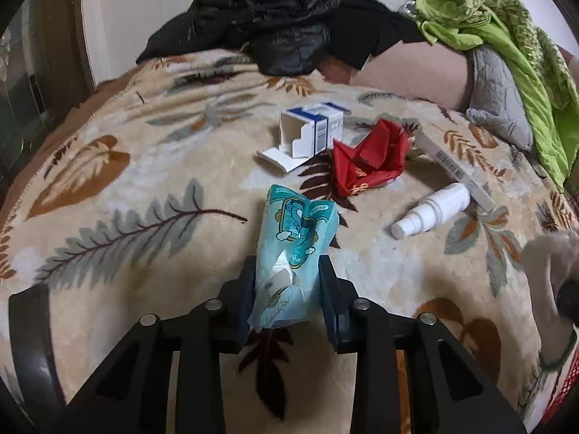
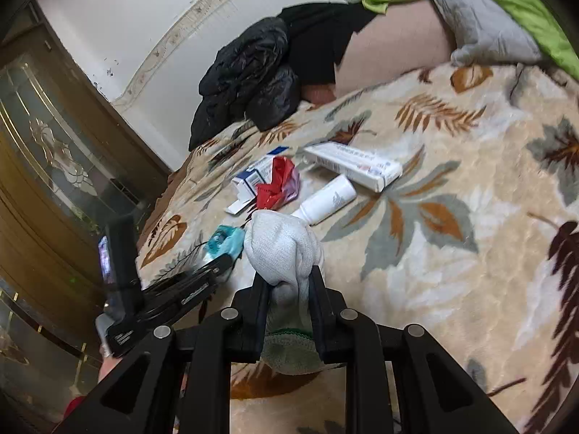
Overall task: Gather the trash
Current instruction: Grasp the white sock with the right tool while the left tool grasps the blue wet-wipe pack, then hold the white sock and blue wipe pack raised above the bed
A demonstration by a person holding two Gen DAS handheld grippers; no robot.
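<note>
My left gripper (image 1: 287,271) is shut on a light blue tissue packet (image 1: 295,238), held just above the leaf-patterned blanket. My right gripper (image 2: 287,282) is shut on a white and grey sock (image 2: 280,246); the sock also shows at the right edge of the left wrist view (image 1: 550,264). Past them on the blanket lie a crumpled red wrapper (image 1: 367,161), an open white and blue box (image 1: 311,132), a white spray bottle (image 1: 432,209) and a long white carton (image 2: 353,166). The left gripper (image 2: 220,264) with its blue packet (image 2: 226,242) shows left of the sock.
The bed blanket (image 1: 144,188) drops off at the left toward a wooden door (image 2: 54,166). A black jacket (image 1: 275,21) lies at the far end. Green cloth (image 1: 506,36) and a grey cushion (image 1: 495,97) sit at the far right.
</note>
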